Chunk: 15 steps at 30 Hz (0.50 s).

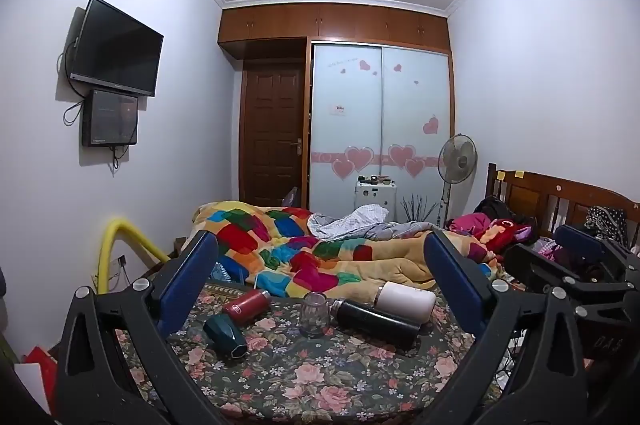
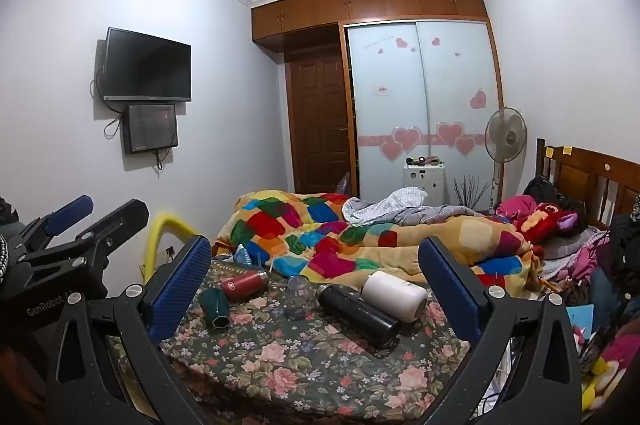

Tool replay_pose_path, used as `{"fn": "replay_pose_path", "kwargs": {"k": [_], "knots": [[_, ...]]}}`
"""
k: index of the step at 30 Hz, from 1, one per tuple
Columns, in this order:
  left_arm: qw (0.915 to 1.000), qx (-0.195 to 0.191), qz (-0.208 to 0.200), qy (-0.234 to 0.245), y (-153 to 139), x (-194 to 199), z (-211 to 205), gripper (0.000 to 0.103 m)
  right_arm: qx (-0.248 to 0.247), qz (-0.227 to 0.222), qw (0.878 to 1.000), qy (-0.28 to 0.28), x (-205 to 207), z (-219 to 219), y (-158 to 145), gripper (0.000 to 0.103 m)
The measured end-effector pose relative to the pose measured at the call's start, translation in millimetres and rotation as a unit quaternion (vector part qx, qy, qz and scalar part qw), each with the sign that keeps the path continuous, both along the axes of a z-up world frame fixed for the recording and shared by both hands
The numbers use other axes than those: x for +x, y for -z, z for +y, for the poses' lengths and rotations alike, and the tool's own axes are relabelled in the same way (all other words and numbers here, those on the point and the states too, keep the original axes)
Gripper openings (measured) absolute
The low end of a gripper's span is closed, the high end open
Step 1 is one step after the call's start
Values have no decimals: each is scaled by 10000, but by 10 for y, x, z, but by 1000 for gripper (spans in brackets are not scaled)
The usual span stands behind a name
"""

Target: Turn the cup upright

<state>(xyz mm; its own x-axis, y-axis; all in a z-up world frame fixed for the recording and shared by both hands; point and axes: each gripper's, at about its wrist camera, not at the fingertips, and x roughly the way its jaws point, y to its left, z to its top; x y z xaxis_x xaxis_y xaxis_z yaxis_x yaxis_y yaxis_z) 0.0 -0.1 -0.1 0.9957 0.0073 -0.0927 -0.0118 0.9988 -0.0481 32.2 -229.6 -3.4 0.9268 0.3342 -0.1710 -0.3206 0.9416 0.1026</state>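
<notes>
Farthest left on the dark floral-print cloth (image 1: 320, 377) lies a dark green faceted cup (image 1: 225, 335), tipped on its side with its hexagonal end turned toward the cameras; I cannot tell whether that end is its base or its mouth. Just behind it a red cylindrical flask with a steel cap (image 1: 247, 306) also lies flat, apart from the green one. Near the middle stands a small clear glass cup (image 1: 315, 314), and its rounded closed end seems to point up, so it is probably mouth-down and may be the one to flip, though any of the toppled vessels could be meant. Right of it, touching or nearly so, a long black cylindrical bottle (image 1: 378, 321) lies on its side, and a white cylindrical tumbler (image 1: 406, 301) lies behind it against the patchwork blanket (image 1: 288, 245), which likely stops it rolling. The left gripper (image 1: 320, 289) and the right gripper (image 2: 316, 289) both hover short of the cloth with blue-padded fingers spread wide and nothing between them, presumably held back to frame the row before choosing a target. Each gripper shows at the edge of the other's view.
</notes>
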Motion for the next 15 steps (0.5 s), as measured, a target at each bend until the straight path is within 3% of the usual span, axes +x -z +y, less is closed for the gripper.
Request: {"fn": "replay_pose_path", "kwargs": {"k": [15], "knots": [[9999, 131, -12, -58, 74, -22, -66, 103, -9, 12, 10000, -17, -14, 0, -11, 103]]}}
